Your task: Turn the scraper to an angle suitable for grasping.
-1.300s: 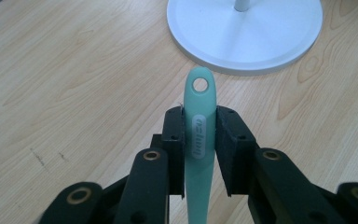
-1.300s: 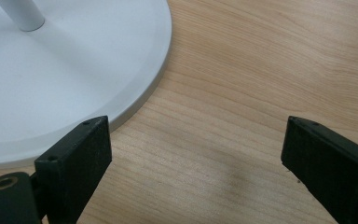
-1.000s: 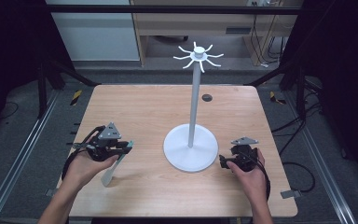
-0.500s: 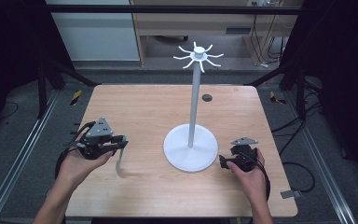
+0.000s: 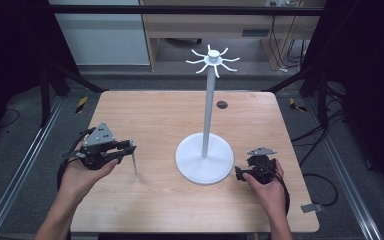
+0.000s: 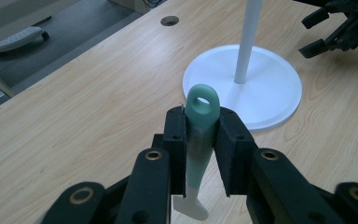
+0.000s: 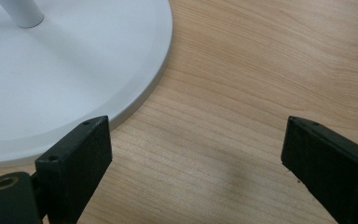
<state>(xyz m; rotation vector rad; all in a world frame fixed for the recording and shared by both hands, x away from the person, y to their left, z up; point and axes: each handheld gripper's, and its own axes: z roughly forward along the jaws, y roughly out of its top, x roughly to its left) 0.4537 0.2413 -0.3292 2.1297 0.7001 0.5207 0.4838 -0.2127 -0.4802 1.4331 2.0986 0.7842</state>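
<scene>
Left gripper (image 6: pixel 200 154) clamped on the handle of a pale green utensil (image 6: pixel 199 130), shown lifted clear of the worktop (image 5: pixel 150 120). In the left gripper view the handle's end, pierced by a round hanging hole (image 6: pixel 202 99), stands above the two black pads, while the lower, paler part hangs below them; its working end is cut off by the frame, so the kind of utensil cannot be told. In the high view the utensil (image 5: pixel 134 162) hangs as a thin, near-vertical rod from the gripper (image 5: pixel 125 148), well to the left of the white hanging stand (image 5: pixel 208 112). The stand consists of a round base (image 5: pixel 203 162), a slim pole and a crown of curved hooks (image 5: pixel 213 60) at the top.

Right gripper (image 5: pixel 240 172) held low, just to the right of the base, jaws wide apart and empty; in the right gripper view the base's rim (image 7: pixel 135 107) lies just beyond its left pad.

Step in hand, as judged: carrying the grasped utensil toward the stand for hanging. The next move calls for raising the left gripper to hook height and threading the hole over one hook, with the grip kept firm; the right gripper is placed well to steady the base.
</scene>
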